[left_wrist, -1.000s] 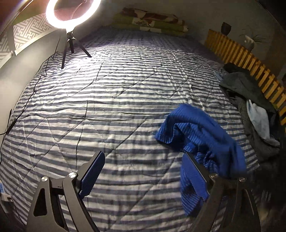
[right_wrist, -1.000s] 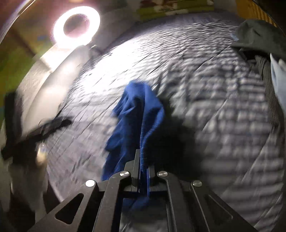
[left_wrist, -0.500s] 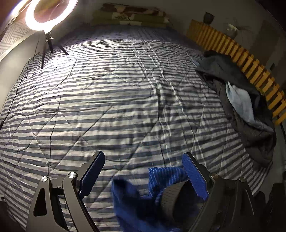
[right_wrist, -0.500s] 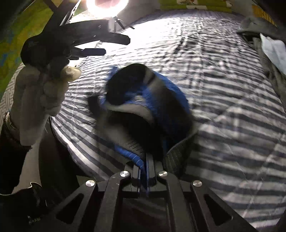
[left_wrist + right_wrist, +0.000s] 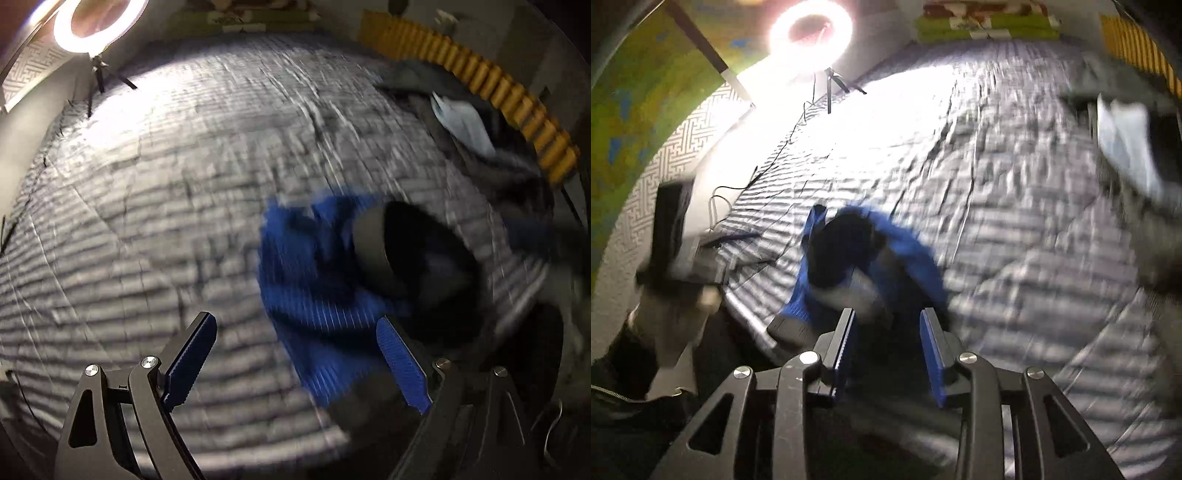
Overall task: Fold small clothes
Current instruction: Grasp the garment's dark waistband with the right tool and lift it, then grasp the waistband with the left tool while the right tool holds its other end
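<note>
Blue ribbed knit with thin pale stripes, a small crumpled garment (image 5: 314, 295) with a dark lining showing at its opening, is seen lying in a heap on the grey-and-white striped quilted bedspread (image 5: 166, 221), near the bed's close edge. In the left wrist view it is placed at about four o'clock of centre; in the right wrist view it sits just ahead of the fingers at about eleven o'clock.

The right gripper (image 5: 888, 347) is found with its jaws opening. No cloth is seen pressed between the pads, though blur leaves the lowest folds unclear. The left gripper (image 5: 295, 354) is held wide, nothing gripped, the garment's lower fold lying between and beyond its fingers.

Risks noted:
- The garment is bunched and partly inside out; a fold attempted before it is spread flat would likely be lopsided.
- It lies near the bed edge; a drag towards six o'clock could pull it off.
- A blind pinch could take bedspread with the knit.
- The dark heap of unsorted clothes (image 5: 491, 140) at two o'clock, with a pale blue piece on top, could be snagged by a wide sweep.
- The white ring lamp on its tripod (image 5: 812, 37) and its trailing cable lie at eleven o'clock; the cable could be caught.
</note>
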A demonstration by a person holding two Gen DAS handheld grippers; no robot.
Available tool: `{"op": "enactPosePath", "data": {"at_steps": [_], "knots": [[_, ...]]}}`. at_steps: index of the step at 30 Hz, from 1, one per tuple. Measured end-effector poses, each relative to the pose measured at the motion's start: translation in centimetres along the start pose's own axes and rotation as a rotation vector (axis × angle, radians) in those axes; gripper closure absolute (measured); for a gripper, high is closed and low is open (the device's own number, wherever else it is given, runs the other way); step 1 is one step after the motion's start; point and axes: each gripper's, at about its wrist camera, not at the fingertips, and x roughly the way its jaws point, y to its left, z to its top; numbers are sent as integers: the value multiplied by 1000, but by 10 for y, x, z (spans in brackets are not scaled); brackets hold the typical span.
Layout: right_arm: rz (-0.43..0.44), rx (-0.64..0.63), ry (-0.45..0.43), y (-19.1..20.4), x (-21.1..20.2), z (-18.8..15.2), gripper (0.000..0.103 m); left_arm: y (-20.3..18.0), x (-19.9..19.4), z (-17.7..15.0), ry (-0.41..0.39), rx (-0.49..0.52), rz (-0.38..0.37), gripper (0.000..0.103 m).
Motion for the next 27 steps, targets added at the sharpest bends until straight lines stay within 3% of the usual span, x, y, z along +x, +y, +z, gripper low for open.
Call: {"op": "enactPosePath", "data": {"at_steps": [3,8,13,19,20,21,22,23,27], "knots": [[-49,-120,19,15,21,31,71,-11,8,-30,50,30,-13,12],[-104,-285,89,37,73,61,69,-28,21,-60,101,116,37,12],[-85,-362,163,49,109,66,69,-26,25,-61,72,88,64,12],[-98,-396,145,64,116,71,69,-12,32,-57,64,21,49,57],[-104,-397,142,67,117,72,69,-11,33,-56,69,18,46,71],[-104,-396,144,69,118,74,72,-11,34,-58,74,8,38,83],[-97,-395,144,70,119,75,86,-11,32,-58,73,-3,31,88],[-97,-394,143,71,118,75,94,-10,30,-59,65,-13,28,97],[-116,-332,81,63,96,85,101,9,4,-51,-7,-80,38,101]]}}
